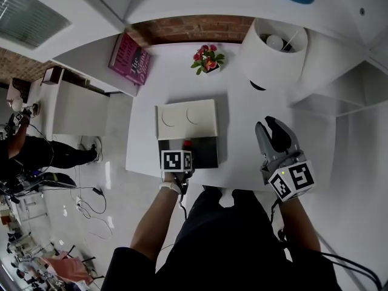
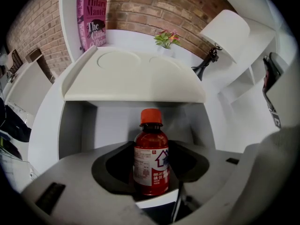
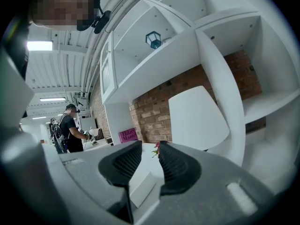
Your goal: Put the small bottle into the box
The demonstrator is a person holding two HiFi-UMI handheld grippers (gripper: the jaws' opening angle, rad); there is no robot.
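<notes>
A small dark-red bottle (image 2: 151, 146) with an orange cap and a white label stands upright between the jaws of my left gripper (image 2: 151, 172), which is shut on it. In the head view that left gripper (image 1: 183, 149) sits at the near edge of the open box (image 1: 207, 154), and the bottle's cap (image 1: 187, 143) shows just over the dark inside. The box's cream lid (image 1: 187, 119) lies flung back behind it; from the left gripper the same lid (image 2: 131, 78) spans above the grey box wall (image 2: 75, 125). My right gripper (image 1: 270, 126) hovers right of the box, open (image 3: 151, 156) and empty.
On the white table (image 1: 145, 132) a pink book (image 1: 130, 58) leans at the back left, and a small flower pot (image 1: 208, 59) stands at the back middle. A white lamp shade (image 1: 273, 53) is at the back right. A person (image 1: 30, 150) stands on the floor to the left.
</notes>
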